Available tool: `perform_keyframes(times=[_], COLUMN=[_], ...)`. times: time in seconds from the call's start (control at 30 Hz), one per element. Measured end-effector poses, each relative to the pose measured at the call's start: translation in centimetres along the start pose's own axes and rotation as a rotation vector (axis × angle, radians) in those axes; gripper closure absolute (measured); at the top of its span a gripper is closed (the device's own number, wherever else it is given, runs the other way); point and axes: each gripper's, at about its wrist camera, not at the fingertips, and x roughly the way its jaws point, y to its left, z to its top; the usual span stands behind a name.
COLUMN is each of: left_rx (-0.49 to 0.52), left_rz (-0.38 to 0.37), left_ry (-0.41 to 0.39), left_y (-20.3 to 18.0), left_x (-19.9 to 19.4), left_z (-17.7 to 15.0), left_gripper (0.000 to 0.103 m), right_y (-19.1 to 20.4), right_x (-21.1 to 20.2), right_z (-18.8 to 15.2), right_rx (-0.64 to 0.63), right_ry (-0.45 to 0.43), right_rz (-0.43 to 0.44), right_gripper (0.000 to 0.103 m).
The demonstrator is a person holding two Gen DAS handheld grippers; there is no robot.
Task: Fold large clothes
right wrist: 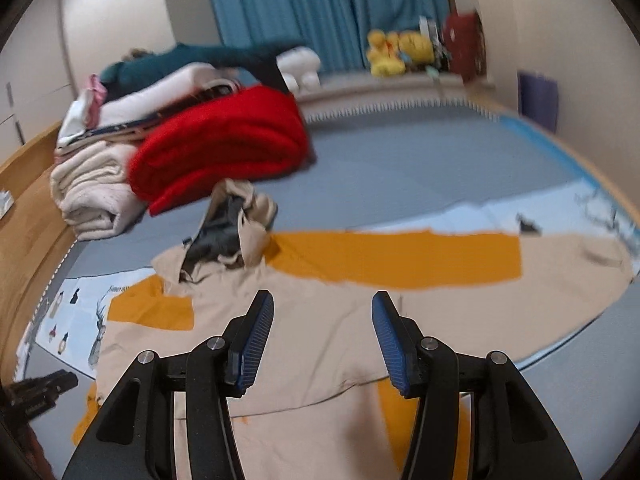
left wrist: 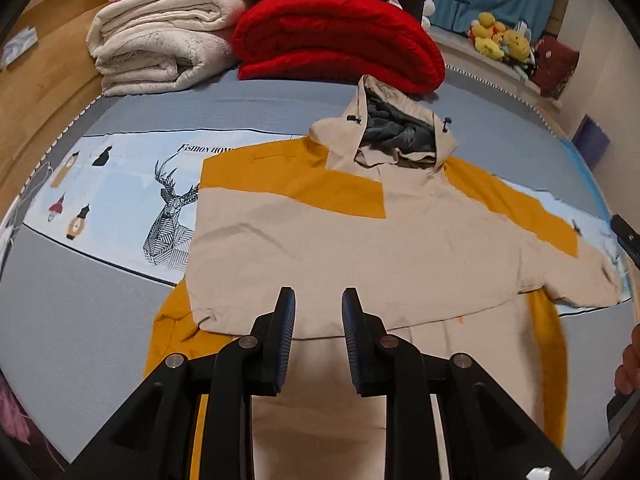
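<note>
Beige-and-mustard hooded jacket (left wrist: 360, 248) spread flat on the bed (left wrist: 100, 320), hood (left wrist: 396, 132) pointing away from both jaws, long axis running hem to hood. Left gripper (left wrist: 319, 312) and right gripper (right wrist: 322, 320) hover over its near hem, jaws apart, gripping nothing

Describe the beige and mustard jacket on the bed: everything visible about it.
The jacket is a hooded shell of thin, smooth-looking fabric, beige with mustard-yellow blocks. It lies flat on the grey bed cover. One sleeve is folded across the body; the other stretches out sideways. The hood, grey-lined with dark cord toggles, stands crumpled beside the red blanket. The left gripper and right gripper are open and hold nothing.
</note>
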Motion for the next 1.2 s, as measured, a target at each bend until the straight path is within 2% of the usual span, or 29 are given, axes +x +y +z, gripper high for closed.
perform_keyframes(times=[0.17, 0.37, 0.43, 0.6, 0.83, 0.97, 1.07, 1.2], left_rx=[-0.009, -0.002, -0.002, 0.014, 0.024, 0.033, 0.046, 0.055], left_rz=[-0.004, -0.018, -0.022, -0.030, -0.027, -0.034, -0.041, -0.034], left_ry=[-0.016, -0.039, -0.038, -0.031, -0.025, -0.016, -0.013, -0.014], left_y=[-0.1, -1.1, -1.5, -2.7, -3.8, -4.4, -4.7, -4.7], left_x=[-1.1, -1.8, -1.6, -0.9, 0.2, 0.8, 0.9, 1.0], left_z=[-0.5, 0.1, 0.4, 0.7, 1.2, 1.2, 1.1, 1.2], left_gripper=[0.082, 0.082, 0.082, 0.082, 0.082, 0.082, 0.082, 0.081], right_y=[-3.5, -11.4, -14.4, -23.5, -31.5, -34.8, -36.3, -39.0], right_x=[-3.2, -4.7, -4.4, -2.7, -1.1, 0.0, 0.3, -0.1], right_z=[0.6, 0.9, 0.7, -1.1, -3.9, -5.4, -5.8, -6.2], right_rx=[-0.021, 0.020, 0.062, 0.279, 0.434, 0.510, 0.523, 0.604], right_ry=[-0.042, -0.042, -0.024, 0.043, 0.092, 0.120, 0.104, 0.069], right_rz=[-0.033, -0.124, -0.153, -0.204, -0.252, -0.271, -0.279, -0.249], right_gripper=[0.050, 0.050, 0.047, 0.045, 0.045, 0.045, 0.045, 0.045])
